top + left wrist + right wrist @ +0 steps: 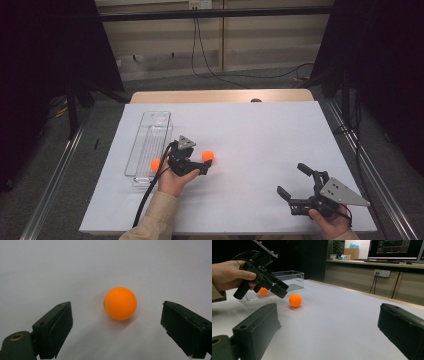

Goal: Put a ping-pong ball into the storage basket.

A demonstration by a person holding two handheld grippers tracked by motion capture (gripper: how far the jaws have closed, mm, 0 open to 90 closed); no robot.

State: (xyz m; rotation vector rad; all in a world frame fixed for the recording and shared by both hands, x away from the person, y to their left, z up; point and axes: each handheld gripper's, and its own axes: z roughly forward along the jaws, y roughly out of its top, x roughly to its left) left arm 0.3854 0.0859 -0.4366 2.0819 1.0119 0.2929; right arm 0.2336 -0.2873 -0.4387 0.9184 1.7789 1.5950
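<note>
at the far left of the white sheet (260,125) a clear plastic tray (150,145) is seen, with one orange ball (155,164) lying at its near right edge. just right of the tray the left gripper (197,167) is held with its jaws spread wide and empty, and a second orange ball (208,156) lies on the sheet just ahead of them, untouched. well to the right of the tray, near the sheet's front edge, the right gripper (292,182) is held low with its jaws wide apart and nothing between them.
</note>
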